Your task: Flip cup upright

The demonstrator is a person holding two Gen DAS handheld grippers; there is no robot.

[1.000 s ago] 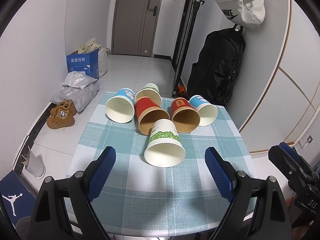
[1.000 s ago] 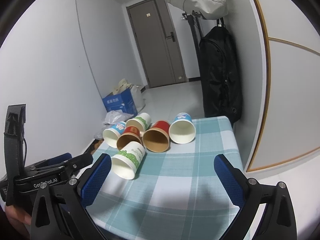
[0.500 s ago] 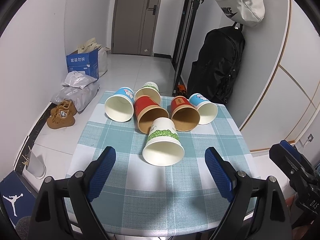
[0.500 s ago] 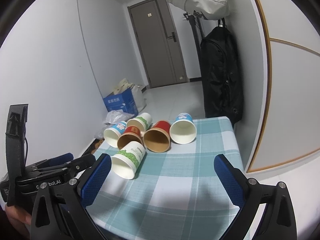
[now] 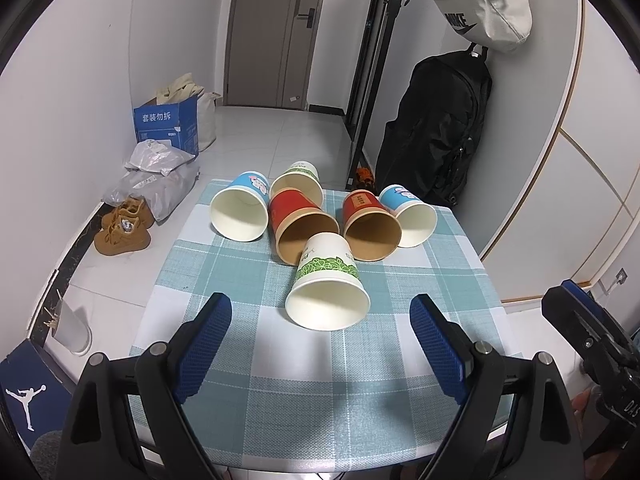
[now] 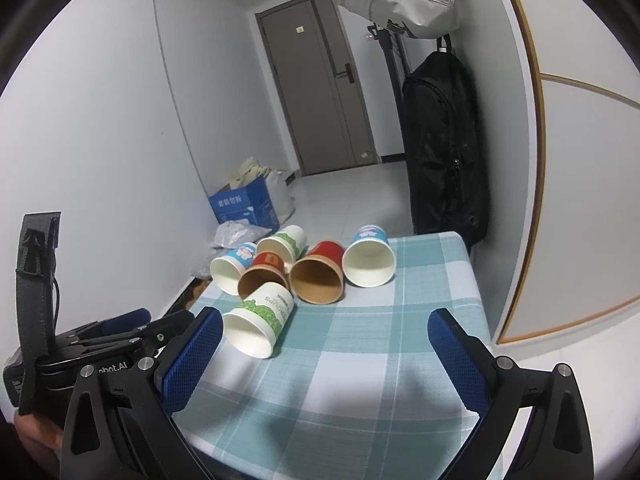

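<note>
- Now: left gripper (image 5: 320, 344) spread wide, holding nothing, above the table (image 5: 320, 408).
- Right gripper (image 6: 320, 354) likewise wide, unloaded.
- Green cup (image 5: 327, 284) on its side at 12 o'clock of left gripper, mouth toward it.
- Five more cups (image 5: 304, 220) tipped over behind, 12 o'clock.

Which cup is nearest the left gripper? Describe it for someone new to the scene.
On the checked tablecloth, six paper cups lie on their sides. The nearest one lies alone in front of the cluster, mouth toward the left gripper: white with a green leaf band, unlike the red ones behind.
</note>
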